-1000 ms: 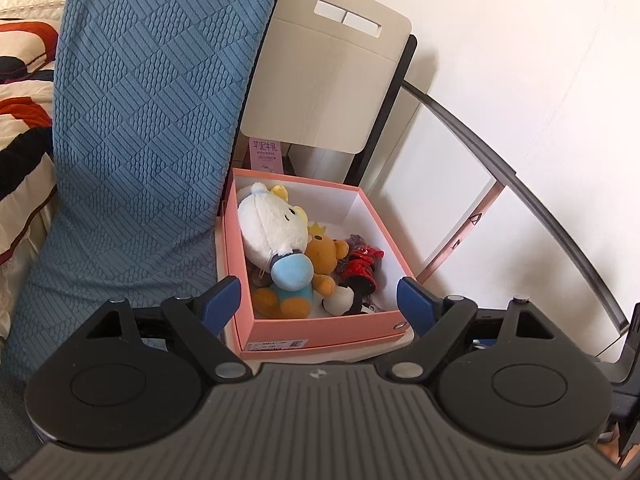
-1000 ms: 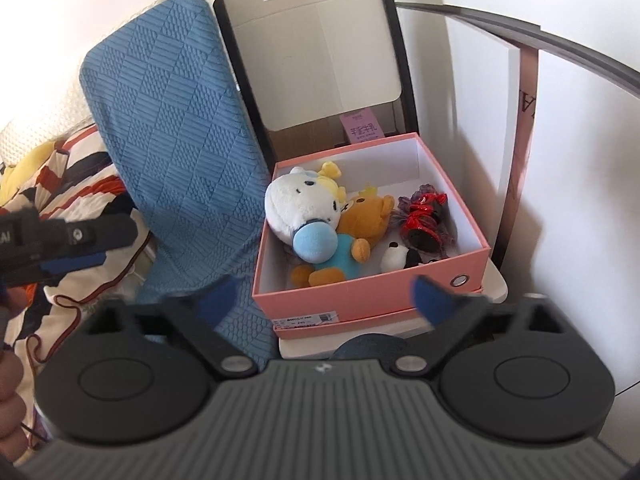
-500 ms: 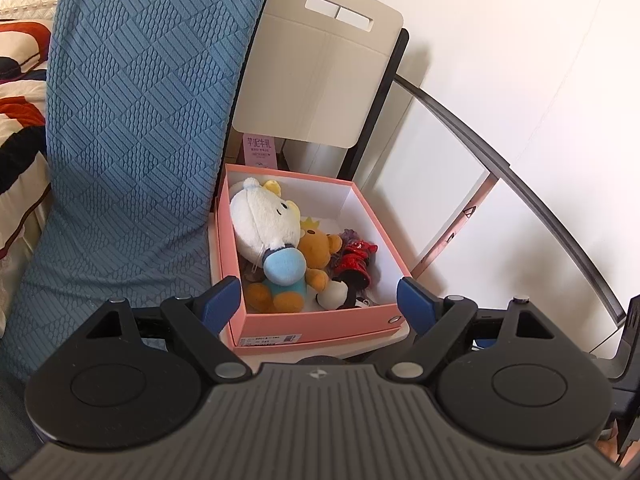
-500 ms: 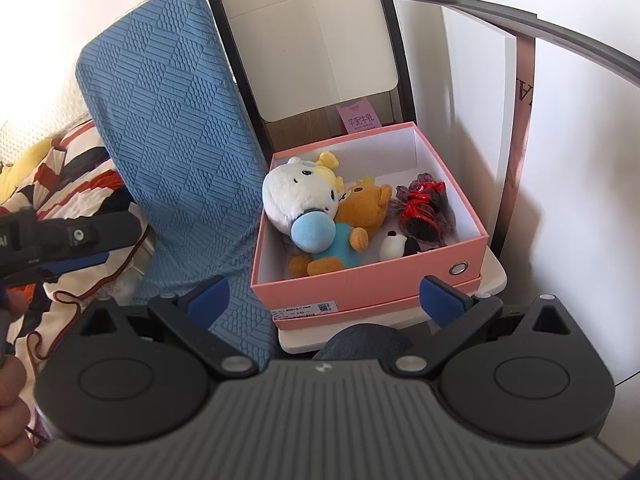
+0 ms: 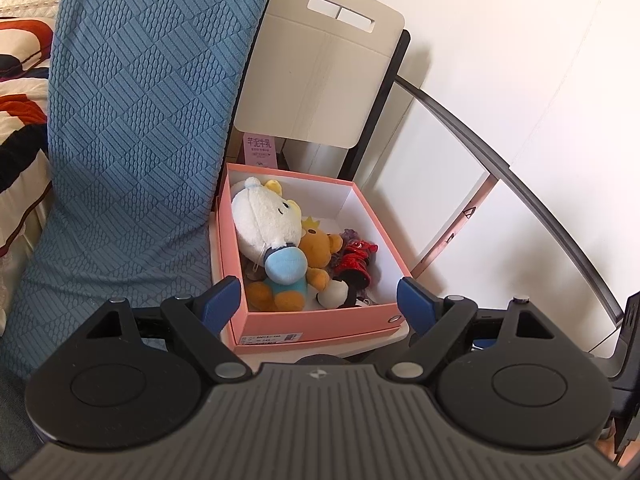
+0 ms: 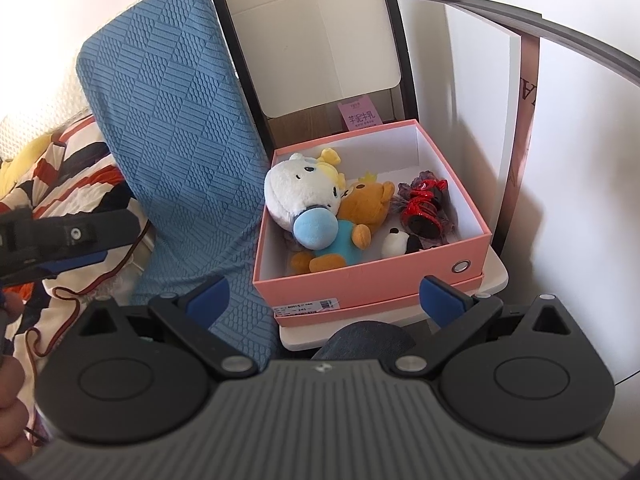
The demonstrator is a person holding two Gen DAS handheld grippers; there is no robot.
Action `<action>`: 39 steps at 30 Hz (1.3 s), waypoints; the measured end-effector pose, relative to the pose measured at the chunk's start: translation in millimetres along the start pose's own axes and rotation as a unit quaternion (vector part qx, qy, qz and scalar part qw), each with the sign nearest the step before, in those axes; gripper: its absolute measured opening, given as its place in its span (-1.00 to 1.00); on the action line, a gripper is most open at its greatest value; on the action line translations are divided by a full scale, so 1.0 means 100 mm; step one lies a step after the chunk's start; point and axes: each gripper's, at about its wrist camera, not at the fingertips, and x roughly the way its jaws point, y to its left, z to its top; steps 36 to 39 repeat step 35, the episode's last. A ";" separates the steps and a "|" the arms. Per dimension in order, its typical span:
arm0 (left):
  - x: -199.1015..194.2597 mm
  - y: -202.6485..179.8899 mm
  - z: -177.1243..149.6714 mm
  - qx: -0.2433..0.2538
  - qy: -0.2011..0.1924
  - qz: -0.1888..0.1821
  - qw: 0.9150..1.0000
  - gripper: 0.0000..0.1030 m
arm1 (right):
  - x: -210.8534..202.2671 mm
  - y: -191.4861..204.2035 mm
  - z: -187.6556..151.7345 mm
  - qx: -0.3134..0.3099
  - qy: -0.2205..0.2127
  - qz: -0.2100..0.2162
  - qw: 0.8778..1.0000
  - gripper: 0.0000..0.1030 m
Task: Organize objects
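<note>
Lying head toward box back, white plush [image 5: 266, 220], seemingly tilted.

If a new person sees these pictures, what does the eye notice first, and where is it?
The eye goes first to the open pink box in the middle, holding plush toys: a white bear at its left, an orange bear beside it, and a red and black toy at the right. Left of the box leans a large blue textured cushion. Both grippers, left and right, are open and empty.

Pink box [image 5: 316, 322], white inside; white plush [image 5: 266, 216]; orange bear [image 5: 320, 248]; blue diamond-textured cushion [image 5: 136, 120]; blue-tipped black claws.
</note>
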 end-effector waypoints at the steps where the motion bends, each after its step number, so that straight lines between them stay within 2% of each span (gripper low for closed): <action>1: 0.00 0.00 0.00 0.000 0.000 0.000 1.000 0.71 | 0.00 0.00 0.00 0.000 0.001 0.000 1.000 1.00; 39: 0.01 0.03 -0.02 0.005 -0.001 0.004 1.000 0.72 | 0.04 0.02 -0.05 0.006 0.011 -0.003 1.000 1.00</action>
